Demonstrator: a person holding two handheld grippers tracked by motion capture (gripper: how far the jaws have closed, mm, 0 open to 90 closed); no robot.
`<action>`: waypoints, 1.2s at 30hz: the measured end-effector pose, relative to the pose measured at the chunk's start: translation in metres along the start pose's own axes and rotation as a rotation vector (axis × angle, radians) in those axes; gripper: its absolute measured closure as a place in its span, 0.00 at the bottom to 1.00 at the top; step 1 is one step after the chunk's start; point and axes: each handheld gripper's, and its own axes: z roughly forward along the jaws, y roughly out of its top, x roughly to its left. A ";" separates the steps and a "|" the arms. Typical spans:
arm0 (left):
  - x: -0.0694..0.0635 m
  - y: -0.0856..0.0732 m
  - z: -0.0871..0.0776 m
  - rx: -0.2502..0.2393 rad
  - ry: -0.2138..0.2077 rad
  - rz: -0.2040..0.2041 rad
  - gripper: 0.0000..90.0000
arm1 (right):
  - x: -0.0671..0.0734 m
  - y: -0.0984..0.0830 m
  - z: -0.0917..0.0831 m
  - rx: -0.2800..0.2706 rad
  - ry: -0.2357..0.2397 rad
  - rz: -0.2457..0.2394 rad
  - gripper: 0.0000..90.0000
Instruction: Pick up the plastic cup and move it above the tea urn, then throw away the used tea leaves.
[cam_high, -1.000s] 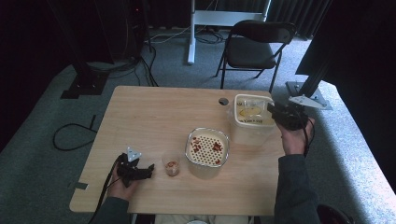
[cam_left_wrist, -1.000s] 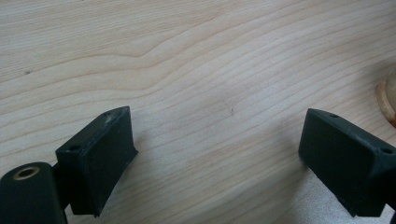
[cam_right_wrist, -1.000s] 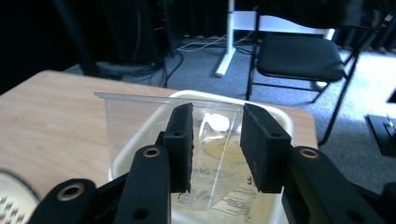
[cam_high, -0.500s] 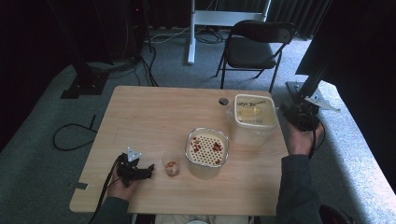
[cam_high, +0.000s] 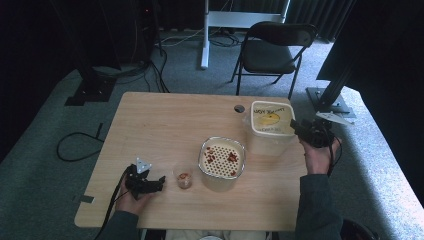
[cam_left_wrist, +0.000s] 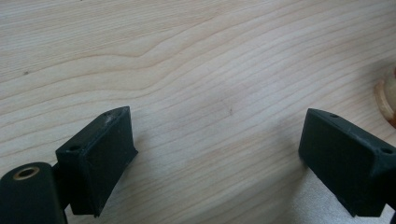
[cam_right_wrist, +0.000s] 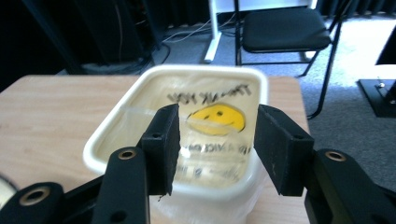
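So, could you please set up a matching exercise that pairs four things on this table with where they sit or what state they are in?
Things:
1. small cup
2. perforated tub
3. smiley tub
4. left hand-held gripper

Descriptions:
A. at the table's far right, by the right hand-held gripper
B. near the table's middle, red bits on its holed top
C. open, low over bare wood at the near left
D. between the left hand-held gripper and the perforated tub

Pairs: 1-D, 2-B, 3-A, 4-C

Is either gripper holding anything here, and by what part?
Nothing is held. The left gripper is open over bare table; the right gripper is open before the smiley-face tub.
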 end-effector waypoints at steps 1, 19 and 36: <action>0.000 0.000 0.000 0.000 -0.004 0.001 0.12 | 0.002 -0.004 0.000 0.004 0.005 -0.010 0.54; -0.002 0.001 0.000 -0.001 -0.007 0.005 0.16 | 0.015 -0.077 -0.005 0.121 0.081 -0.083 0.50; -0.008 0.000 -0.002 0.004 -0.026 0.024 0.16 | 0.022 -0.128 0.016 0.225 0.111 -0.073 0.47</action>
